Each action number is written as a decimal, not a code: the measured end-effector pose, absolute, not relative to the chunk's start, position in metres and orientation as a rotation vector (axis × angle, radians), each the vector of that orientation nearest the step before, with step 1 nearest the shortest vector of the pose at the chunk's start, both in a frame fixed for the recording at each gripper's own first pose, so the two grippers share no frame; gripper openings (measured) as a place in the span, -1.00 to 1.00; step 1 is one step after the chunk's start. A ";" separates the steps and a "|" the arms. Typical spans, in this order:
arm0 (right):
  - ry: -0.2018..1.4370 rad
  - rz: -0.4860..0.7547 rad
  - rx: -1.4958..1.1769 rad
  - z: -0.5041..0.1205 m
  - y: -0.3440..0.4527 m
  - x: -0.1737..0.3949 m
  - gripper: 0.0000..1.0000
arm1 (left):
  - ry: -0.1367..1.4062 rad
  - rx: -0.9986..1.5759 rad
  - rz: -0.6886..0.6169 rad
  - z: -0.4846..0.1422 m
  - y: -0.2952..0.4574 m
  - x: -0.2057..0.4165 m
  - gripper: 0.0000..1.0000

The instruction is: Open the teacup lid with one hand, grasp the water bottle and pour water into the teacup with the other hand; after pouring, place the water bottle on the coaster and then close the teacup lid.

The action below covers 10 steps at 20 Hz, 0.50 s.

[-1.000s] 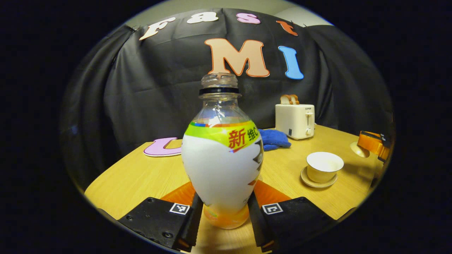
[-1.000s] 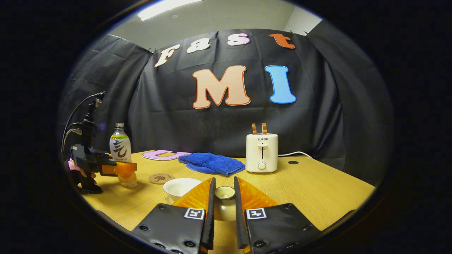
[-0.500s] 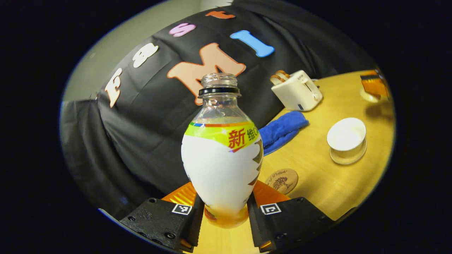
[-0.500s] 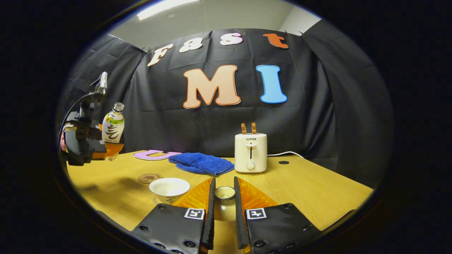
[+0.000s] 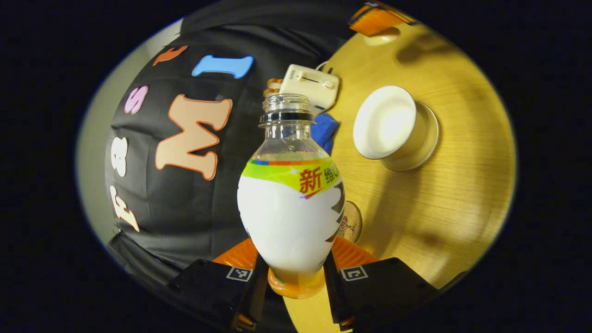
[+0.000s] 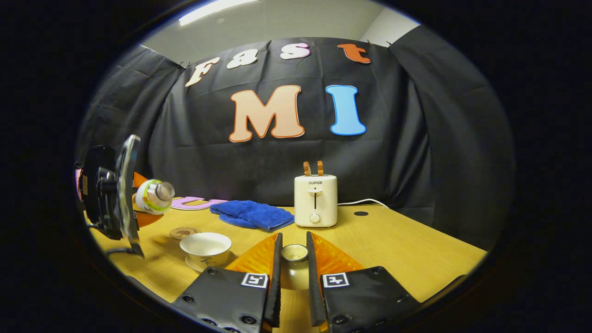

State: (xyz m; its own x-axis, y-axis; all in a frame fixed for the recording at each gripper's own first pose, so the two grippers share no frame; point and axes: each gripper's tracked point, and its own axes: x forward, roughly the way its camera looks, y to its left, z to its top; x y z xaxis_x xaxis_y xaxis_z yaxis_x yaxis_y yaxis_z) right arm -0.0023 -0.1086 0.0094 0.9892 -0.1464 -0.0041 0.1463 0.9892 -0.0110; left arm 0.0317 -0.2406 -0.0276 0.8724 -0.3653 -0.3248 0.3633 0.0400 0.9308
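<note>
water bottle (image 5: pixel 290 208) gripped (uncapped), tilted toward teacup (image 5: pixel 386 124)

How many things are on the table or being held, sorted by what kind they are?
Bottle: 1
Teacup: 1
Lid: 1
Coaster: 1
Toaster: 1
Blue cloth: 1
Total: 6

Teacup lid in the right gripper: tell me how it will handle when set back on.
The teacup lid looks like glazed ceramic, so probably slippery and chippable. The right gripper pinches only its small knob; it may swing or tilt.
</note>
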 end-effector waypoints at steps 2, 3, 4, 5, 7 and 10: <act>0.003 -0.158 -0.012 0.009 -0.112 -0.003 -0.46 | 0.018 1.495 -0.575 -0.033 -0.245 0.031 0.08; 0.003 -0.159 -0.012 0.009 -0.112 -0.002 -0.46 | 0.025 1.532 -0.573 -0.032 -0.247 0.034 0.07; 0.003 -0.159 -0.013 0.009 -0.112 -0.003 -0.43 | 0.026 1.575 -0.568 -0.031 -0.248 0.036 0.08; 0.003 -0.159 -0.012 0.009 -0.112 -0.002 -0.43 | 0.028 1.630 -0.565 -0.029 -0.249 0.038 0.10; 0.003 -0.159 -0.012 0.009 -0.112 -0.002 -0.43 | 0.038 1.717 -0.564 -0.030 -0.246 0.041 0.08; 0.003 -0.160 -0.013 0.009 -0.112 -0.002 -0.43 | 0.056 1.807 -0.562 -0.031 -0.240 0.050 0.09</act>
